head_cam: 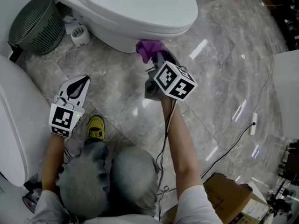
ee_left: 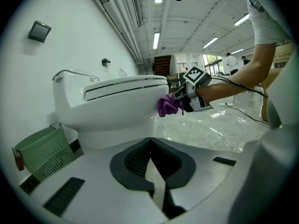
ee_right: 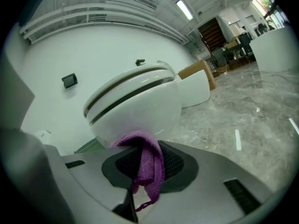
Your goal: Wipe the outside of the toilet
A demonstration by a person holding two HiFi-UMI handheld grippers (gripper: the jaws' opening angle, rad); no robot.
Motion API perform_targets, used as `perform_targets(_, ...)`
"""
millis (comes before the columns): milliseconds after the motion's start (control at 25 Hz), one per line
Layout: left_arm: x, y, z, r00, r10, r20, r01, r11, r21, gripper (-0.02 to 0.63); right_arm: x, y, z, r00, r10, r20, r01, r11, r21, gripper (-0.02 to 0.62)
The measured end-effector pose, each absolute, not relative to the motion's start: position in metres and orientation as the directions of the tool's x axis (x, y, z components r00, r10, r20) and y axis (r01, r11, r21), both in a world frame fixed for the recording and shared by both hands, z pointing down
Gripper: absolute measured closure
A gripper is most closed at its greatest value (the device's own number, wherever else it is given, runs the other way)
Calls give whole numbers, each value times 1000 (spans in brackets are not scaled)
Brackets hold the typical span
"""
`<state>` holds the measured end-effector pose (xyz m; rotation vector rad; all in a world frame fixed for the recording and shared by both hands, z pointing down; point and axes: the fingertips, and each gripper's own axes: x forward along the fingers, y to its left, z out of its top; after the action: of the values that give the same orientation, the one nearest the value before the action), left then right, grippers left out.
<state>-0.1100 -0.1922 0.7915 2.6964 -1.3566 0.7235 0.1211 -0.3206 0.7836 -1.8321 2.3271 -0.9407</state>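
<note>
Jaws of your right gripper (head_cam: 159,62) are clamped on a purple knitted cloth (ee_right: 147,164). Its bunched top is pressed against the front curve of the white ceramic toilet (head_cam: 135,8), just under the closed seat. That is where the wipe is happening.

The cloth looks pinched by one narrow fold, with a loose tail hanging below the jaws. If you drag hard sideways, the bowl's friction could pull it free. If the wad slides off to one side, the hard jaw tips might rub the glaze instead. A dark cable (head_cam: 164,139) runs down along your right forearm, and a wide sweep could snag it on your knee.

Your right arm is stretched forward and nearly straight, with the gripper aimed at the underside of the bowl. Your left arm is bent and held low by your knee. The left gripper (head_cam: 77,85) has its jaws together on nothing and sits well apart from the toilet, pointing over the grey marble floor (head_cam: 224,78) towards the green slatted waste basket (head_cam: 37,24).
</note>
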Motion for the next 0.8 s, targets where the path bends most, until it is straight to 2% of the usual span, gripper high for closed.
perform_targets(240, -106, -198, 796, 521, -736, 431, -758, -632, -161, 589, 171, -326, 779, -174, -924, 342, -885, -6, -466, 506)
perform_targets(440, -117, -206, 780, 513, -737, 441, -769, -622, -146, 589, 205, -324, 747, -73, -954, 290, -896, -65, -440, 508)
perform_targets(800, -120, -208, 751, 515, -721, 463, -783, -616, -89, 589, 221, -299, 721, -17, -952, 307, -949, -82, -306, 507)
